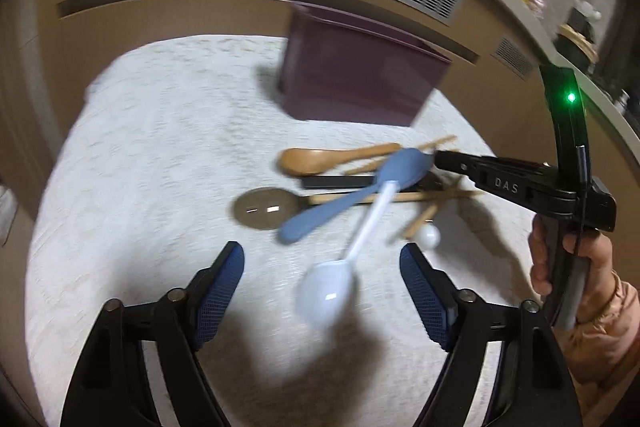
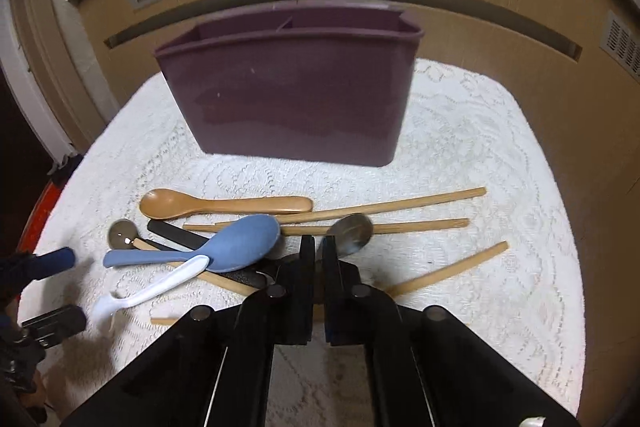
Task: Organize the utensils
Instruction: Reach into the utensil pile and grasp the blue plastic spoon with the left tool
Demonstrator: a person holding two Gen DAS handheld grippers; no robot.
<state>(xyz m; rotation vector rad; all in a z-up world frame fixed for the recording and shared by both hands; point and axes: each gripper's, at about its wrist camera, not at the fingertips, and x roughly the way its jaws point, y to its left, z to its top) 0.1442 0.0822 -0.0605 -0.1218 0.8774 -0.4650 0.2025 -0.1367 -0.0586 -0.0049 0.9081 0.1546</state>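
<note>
Gripping metal spoon [image 2: 352, 233] handle, right gripper [image 2: 318, 247] clamped; left gripper [image 1: 322, 263] open over white spoon [image 1: 332, 287]. Next: lift to purple caddy [image 2: 288, 99] at cloth's far edge.

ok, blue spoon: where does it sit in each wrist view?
Left wrist: blue spoon lies diagonally at centre, bowl toward upper right, under the white spoon's handle.
Right wrist: blue spoon is left of centre, bowl toward the right, just left of the shut claw.
Shared landmark: the purple bin behind the pile.

L claw [image 1: 322, 291] spread wide, nothing gripped; R claw [image 2: 318, 251] pinched tight, hand [image 1: 568, 263] on grip.
</note>
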